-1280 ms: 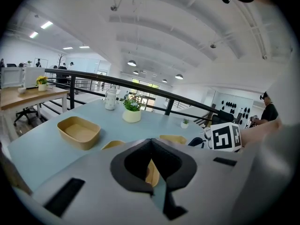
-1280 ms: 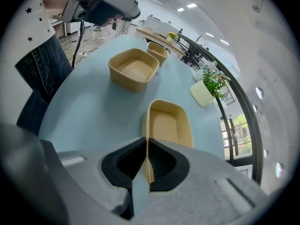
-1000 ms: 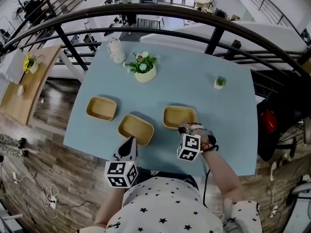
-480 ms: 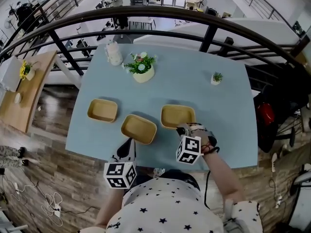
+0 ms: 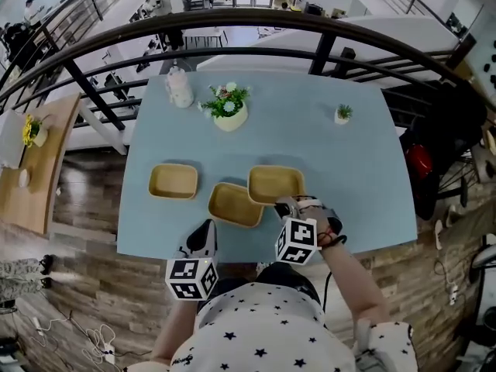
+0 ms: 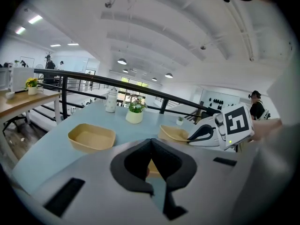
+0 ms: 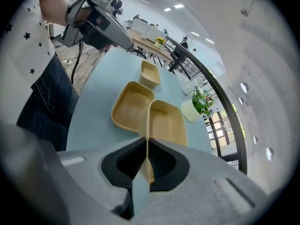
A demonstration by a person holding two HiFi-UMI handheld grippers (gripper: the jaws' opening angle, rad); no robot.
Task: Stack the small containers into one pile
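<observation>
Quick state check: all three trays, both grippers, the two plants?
Left tray: empty, flat on table, apart from the others.
Middle tray: empty, on table, right tray's edge overlaps it.
Right tray: empty, near rim clamped.
Right gripper: fingers shut on right tray.
Left gripper: fingers shut, empty.
Flower pot: upright.
Small plant: upright.

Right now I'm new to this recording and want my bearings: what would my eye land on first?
Three shallow tan containers lie in a row on the pale blue table: the left container, the middle container and the right container, the last two touching. The right claw is shut on the right container's near rim, while the left claw hangs shut and empty at the table's near edge.
</observation>
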